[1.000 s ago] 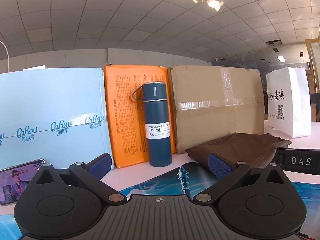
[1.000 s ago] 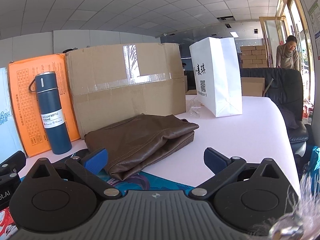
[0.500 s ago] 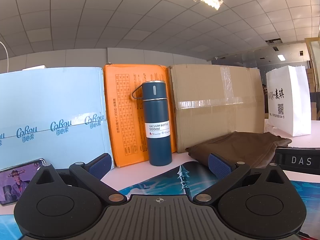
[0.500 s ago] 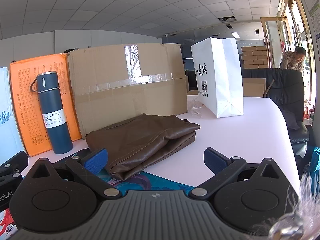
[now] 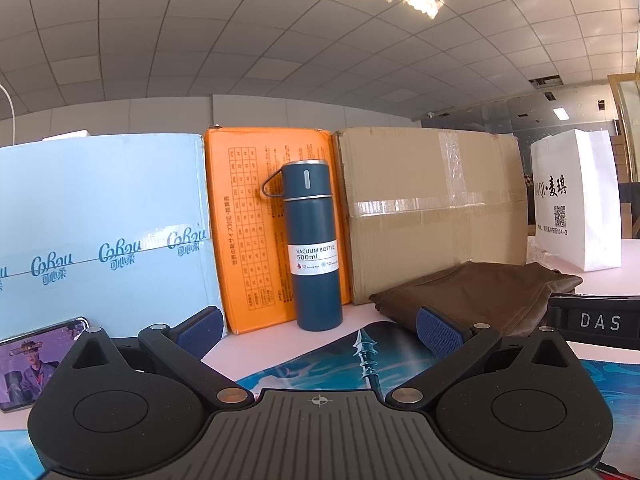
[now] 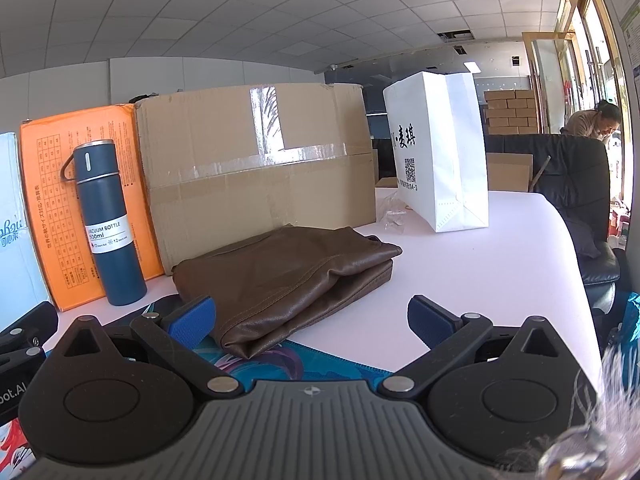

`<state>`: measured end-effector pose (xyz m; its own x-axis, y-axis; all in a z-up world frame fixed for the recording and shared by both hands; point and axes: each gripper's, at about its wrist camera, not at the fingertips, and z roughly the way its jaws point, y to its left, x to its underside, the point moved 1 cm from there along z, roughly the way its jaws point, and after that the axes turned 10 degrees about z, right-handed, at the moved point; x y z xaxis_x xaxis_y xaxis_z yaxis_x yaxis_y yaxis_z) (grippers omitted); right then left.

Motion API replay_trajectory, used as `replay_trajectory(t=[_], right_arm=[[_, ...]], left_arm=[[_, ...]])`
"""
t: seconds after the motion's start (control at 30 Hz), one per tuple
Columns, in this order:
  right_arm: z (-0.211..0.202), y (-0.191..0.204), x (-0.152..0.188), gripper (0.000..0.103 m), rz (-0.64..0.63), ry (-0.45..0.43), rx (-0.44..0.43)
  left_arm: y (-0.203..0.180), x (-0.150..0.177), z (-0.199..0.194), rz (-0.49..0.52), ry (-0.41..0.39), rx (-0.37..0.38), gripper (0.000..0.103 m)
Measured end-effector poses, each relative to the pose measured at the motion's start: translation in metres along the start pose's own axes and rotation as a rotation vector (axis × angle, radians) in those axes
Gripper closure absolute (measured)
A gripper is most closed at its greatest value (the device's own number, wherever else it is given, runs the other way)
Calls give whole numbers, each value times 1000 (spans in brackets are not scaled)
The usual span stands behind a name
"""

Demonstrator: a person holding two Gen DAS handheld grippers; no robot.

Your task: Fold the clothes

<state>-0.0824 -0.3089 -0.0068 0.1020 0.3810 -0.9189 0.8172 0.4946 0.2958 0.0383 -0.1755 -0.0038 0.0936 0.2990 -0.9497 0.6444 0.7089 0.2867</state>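
Almost nothing has changed over the last second: left hand-held gripper (image 5: 318, 330) and right hand-held gripper (image 6: 312, 318) both hold station with jaws apart and empty; the right view has drifted only slightly. The brown garment (image 6: 288, 276) lies folded on the table (image 6: 480, 260), just ahead-left of the right hand-held gripper, ahead-right of the left. Judgement: fold looks finished.

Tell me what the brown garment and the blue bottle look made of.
Brown garment: seemingly leather or faux leather, a smooth surface with a soft sheen, stitched seams and thick rounded folds. Blue bottle: probably painted metal, a matte navy body with bare silvery rings at the cap; its label reads "vacuum bottle".
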Motion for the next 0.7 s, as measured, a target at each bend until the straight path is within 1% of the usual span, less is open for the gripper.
replay_trajectory(t=[0.7], right_arm=[[0, 1, 0, 0, -4, -1, 3]], left_arm=[[-1, 0, 0, 4, 2, 3, 0]])
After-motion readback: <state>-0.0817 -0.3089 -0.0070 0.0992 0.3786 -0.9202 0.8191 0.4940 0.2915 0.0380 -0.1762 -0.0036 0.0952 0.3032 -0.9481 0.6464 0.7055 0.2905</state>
